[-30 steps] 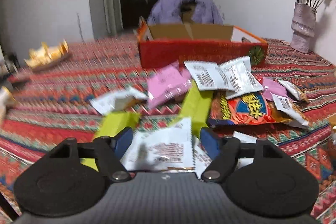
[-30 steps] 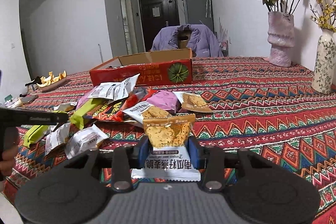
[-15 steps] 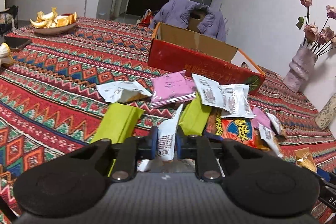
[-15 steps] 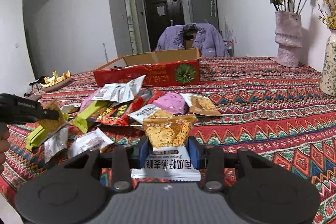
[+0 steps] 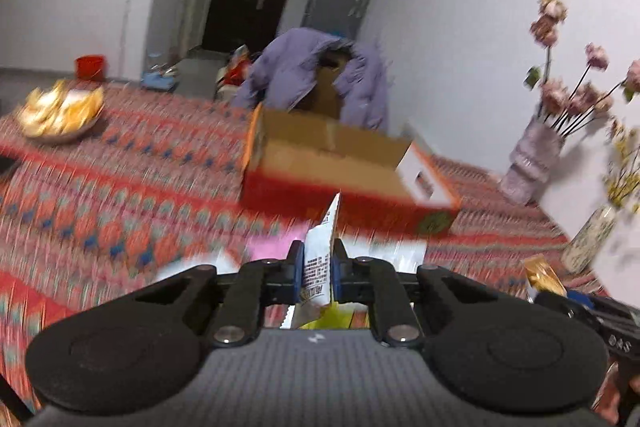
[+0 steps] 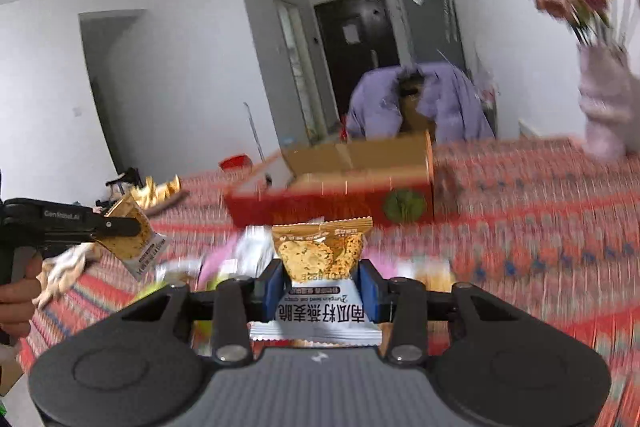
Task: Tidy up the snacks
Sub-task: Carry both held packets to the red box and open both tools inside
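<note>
Midway through sorting snacks, each gripper carries one packet above the patterned table [image 5: 140, 187], both aimed at the open red box [image 5: 344, 183] that stands across the cloth. The left gripper [image 5: 318, 273] has its fingers pinched tight on a thin white packet [image 5: 320, 251], held edge-on and upright, short of the box's near wall. The right gripper [image 6: 322, 285] is clamped on a cracker packet [image 6: 322, 251], label upside down, also short of the box. Seen from the right wrist, the left tool and its packet hang to the left of the box. What shows of the box's inside looks bare cardboard, though its floor is mostly hidden. Blurred pink, white and green wrappers [image 6: 236, 259] lie scattered on the cloth in front of the box, so most of the job appears to remain. A bowl [image 5: 60, 115] sits far left of the box, vases [image 5: 532, 163] to its right.
</note>
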The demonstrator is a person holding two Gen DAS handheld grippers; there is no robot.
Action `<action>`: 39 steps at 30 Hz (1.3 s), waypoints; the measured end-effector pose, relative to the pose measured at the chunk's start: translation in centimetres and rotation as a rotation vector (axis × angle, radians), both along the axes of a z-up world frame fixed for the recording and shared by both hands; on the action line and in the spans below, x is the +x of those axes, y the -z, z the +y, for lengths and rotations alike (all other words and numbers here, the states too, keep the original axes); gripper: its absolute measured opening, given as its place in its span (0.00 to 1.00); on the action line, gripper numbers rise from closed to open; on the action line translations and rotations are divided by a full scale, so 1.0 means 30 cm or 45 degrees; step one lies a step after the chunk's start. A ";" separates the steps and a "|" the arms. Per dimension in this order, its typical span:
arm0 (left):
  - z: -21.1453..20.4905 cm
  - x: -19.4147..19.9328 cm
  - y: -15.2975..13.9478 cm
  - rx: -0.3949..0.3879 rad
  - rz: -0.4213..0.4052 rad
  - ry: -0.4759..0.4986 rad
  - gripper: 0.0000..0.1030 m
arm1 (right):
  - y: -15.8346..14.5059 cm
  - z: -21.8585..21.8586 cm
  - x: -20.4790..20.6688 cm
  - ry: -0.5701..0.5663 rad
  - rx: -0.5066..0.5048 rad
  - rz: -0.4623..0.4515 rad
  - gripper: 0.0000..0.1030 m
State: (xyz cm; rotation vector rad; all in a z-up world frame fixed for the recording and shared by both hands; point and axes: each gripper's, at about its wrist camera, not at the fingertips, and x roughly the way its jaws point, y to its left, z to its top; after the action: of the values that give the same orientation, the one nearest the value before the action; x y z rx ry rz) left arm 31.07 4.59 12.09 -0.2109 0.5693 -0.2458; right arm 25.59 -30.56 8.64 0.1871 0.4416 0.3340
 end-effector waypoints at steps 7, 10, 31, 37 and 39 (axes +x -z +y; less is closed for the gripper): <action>-0.071 0.378 -0.178 0.138 -0.137 0.034 0.13 | -0.188 -0.038 0.475 -0.024 -0.081 -0.007 0.38; -0.110 0.629 -0.169 0.189 -0.083 0.015 0.13 | -0.177 -0.031 0.757 -0.027 -0.106 0.108 0.38; -0.234 1.332 0.304 0.470 0.373 0.004 0.45 | 0.206 0.178 1.544 -0.021 -0.632 0.537 0.59; -0.217 1.307 0.218 0.456 0.349 0.023 0.65 | 0.138 0.158 1.526 -0.043 -0.613 0.531 0.67; -0.215 1.274 0.173 0.458 0.342 0.025 0.67 | 0.093 0.150 1.493 -0.051 -0.596 0.516 0.68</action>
State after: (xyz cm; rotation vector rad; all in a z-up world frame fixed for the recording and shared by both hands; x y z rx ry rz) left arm 69.28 -1.86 6.91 0.1130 0.8708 -0.1309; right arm 70.40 -26.05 5.84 -0.2165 0.9104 0.2225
